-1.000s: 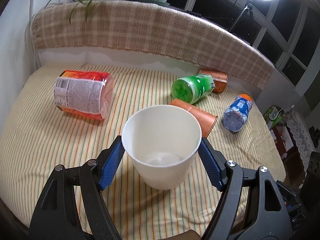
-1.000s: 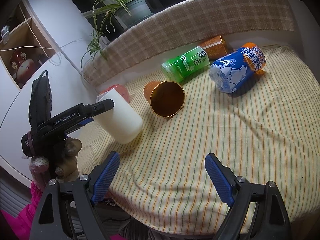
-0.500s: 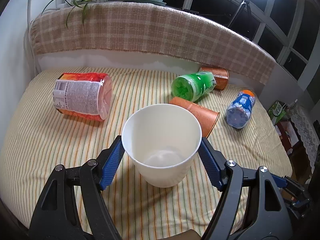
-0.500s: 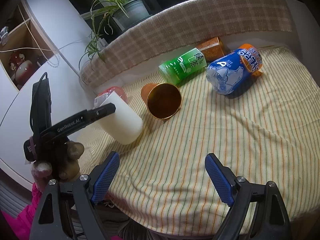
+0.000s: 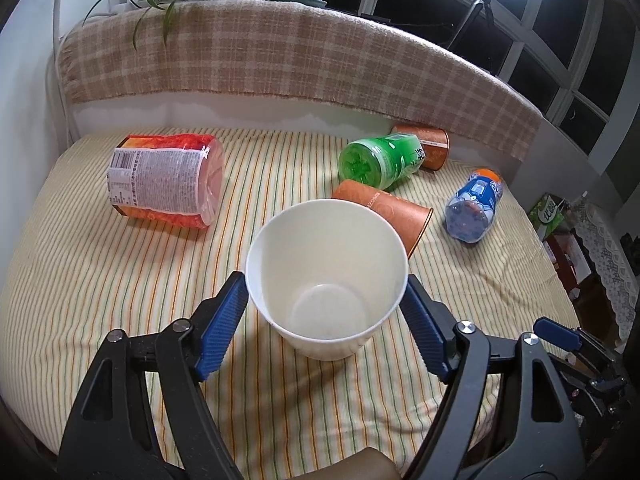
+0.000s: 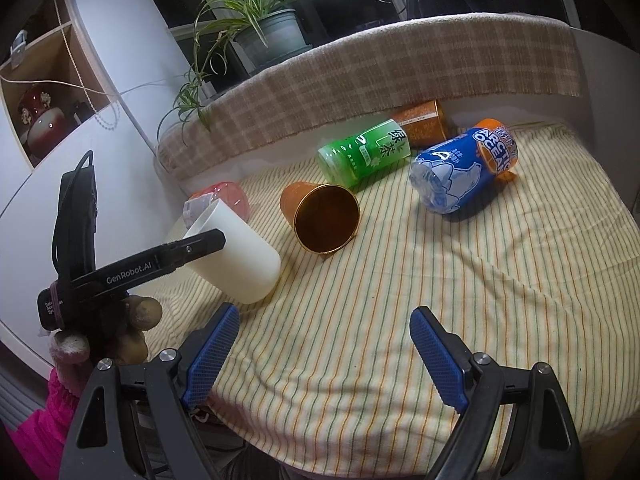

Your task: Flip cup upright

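1. White paper cup (image 5: pixel 326 276) fills the left wrist view: your left gripper (image 5: pixel 324 320) has its blue pads (image 5: pixel 220 328) pressed on either side of the wall, mouth turned toward the camera, base near the striped cloth (image 5: pixel 100 280). Squeeze lightly; thin paper walls likely buckle.
2. Behind it lie an orange paper cup (image 5: pixel 384 208), a green tea bottle (image 5: pixel 380 158) and an instant-noodle tub (image 5: pixel 164 178). Swing the base down away from them.
3. From the right wrist view, the white cup (image 6: pixel 236 256) sits tilted in that grip, not yet upright. Rotate until the rim is level, set the base flat, then release.
4. Your right gripper (image 6: pixel 324 356) hangs wide open, holding nothing. Keep it well apart.
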`<move>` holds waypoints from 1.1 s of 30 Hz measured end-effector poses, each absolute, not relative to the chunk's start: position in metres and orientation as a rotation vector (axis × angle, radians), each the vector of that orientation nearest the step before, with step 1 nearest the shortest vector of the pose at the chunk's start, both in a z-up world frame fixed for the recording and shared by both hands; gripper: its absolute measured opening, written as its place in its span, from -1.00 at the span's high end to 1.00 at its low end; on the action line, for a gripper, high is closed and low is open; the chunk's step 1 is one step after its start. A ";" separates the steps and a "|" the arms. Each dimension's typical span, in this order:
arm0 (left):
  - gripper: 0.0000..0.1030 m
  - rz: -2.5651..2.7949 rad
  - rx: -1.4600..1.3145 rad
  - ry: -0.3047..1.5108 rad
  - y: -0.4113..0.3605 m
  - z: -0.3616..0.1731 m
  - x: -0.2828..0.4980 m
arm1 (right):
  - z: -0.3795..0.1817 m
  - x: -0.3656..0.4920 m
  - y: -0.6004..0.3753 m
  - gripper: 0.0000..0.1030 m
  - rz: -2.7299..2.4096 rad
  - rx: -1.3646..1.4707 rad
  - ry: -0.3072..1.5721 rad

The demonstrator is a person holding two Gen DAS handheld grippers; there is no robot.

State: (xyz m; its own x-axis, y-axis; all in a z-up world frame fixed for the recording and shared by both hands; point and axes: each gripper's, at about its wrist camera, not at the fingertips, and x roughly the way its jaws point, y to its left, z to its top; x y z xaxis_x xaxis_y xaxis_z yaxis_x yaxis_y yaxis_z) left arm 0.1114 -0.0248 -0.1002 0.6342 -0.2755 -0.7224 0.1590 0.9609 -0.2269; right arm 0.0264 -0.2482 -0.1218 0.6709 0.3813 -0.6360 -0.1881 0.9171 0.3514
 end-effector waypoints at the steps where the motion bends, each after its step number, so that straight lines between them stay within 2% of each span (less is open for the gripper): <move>1: -0.56 -0.253 -0.147 0.849 -0.025 -0.101 0.110 | -0.122 0.026 -0.248 -0.73 0.324 0.266 0.771; 6: -0.68 -0.258 -0.147 0.848 -0.023 -0.104 0.105 | -0.122 0.026 -0.247 -0.73 0.325 0.262 0.771; 20: -0.69 -0.245 -0.104 0.818 -0.015 -0.103 0.082 | -0.118 0.023 -0.240 -0.73 0.300 0.220 0.738; 30: -0.69 -0.209 -0.102 0.689 -0.006 -0.074 0.051 | -0.106 0.015 -0.230 -0.77 0.240 0.147 0.647; 31: -0.70 -0.205 -0.101 0.673 -0.006 -0.071 0.048 | -0.104 0.014 -0.229 -0.79 0.230 0.137 0.635; 33: -0.88 -0.200 -0.096 0.635 -0.006 -0.064 0.041 | -0.101 0.011 -0.226 -0.81 0.207 0.112 0.608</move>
